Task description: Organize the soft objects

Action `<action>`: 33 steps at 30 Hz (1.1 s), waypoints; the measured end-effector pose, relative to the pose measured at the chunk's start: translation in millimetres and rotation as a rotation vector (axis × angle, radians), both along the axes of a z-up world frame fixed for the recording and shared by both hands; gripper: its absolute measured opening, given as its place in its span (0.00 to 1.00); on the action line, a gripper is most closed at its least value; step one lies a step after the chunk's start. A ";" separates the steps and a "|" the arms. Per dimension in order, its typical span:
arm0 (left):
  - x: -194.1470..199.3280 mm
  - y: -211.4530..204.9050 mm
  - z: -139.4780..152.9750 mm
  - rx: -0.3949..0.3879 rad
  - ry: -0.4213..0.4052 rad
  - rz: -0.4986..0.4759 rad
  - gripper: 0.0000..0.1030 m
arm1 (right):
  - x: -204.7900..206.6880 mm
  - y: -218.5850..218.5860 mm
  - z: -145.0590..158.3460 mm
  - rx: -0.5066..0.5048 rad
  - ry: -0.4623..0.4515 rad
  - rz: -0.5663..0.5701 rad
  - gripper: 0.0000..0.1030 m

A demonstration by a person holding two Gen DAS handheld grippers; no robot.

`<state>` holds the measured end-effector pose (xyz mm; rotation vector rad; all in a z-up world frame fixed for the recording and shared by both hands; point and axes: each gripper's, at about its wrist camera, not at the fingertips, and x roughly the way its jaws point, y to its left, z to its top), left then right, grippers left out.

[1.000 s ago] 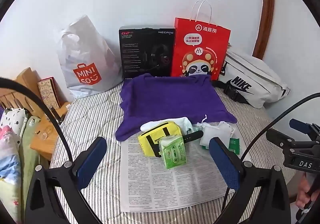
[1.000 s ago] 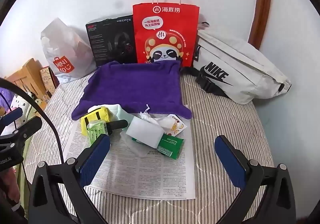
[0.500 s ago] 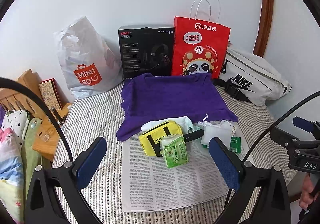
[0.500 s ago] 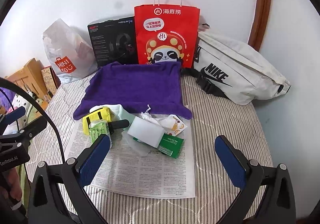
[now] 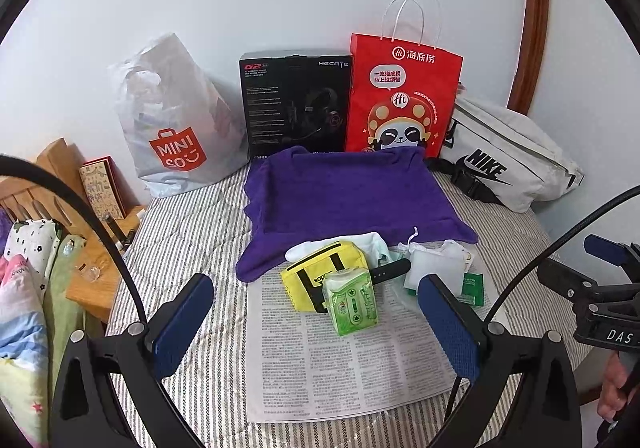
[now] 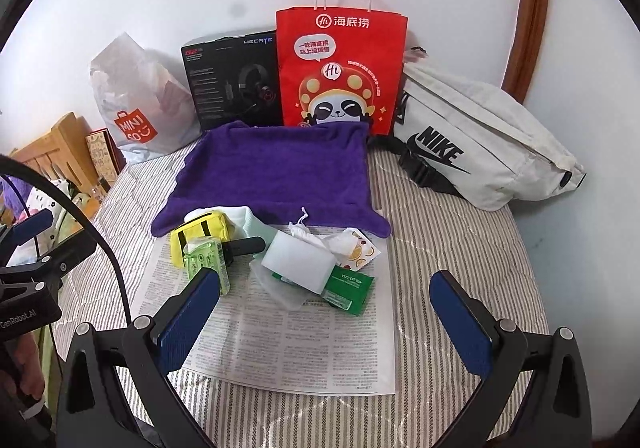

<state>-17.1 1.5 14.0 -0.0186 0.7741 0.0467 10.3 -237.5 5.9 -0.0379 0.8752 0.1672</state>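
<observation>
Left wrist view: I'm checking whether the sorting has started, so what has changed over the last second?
Almost nothing. The left gripper tipped slightly upward, so the scene slid a little lower in its view; the right gripper likewise. Both stayed open, holding nothing. The yellow fabric pouch, green tissue pack, white sponge block and purple towel lie unmoved on the striped bed.

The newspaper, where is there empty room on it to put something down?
The near half of the newspaper is bare, below the green tissue pack and green packet. The purple towel is mostly bare too. The newspaper's far edge is crowded: yellow pouch, white sponge.
</observation>
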 end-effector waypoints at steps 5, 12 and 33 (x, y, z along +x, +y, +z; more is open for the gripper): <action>-0.1 1.7 0.4 0.001 -0.001 0.001 1.00 | 0.1 -0.1 0.5 0.000 -0.002 0.000 1.00; -1.5 2.0 1.0 -0.001 -0.003 0.005 1.00 | -0.5 0.3 0.7 0.002 -0.005 0.000 1.00; -1.8 -1.6 1.3 0.003 -0.008 -0.003 1.00 | -2.0 0.7 -0.5 0.006 -0.003 -0.001 1.00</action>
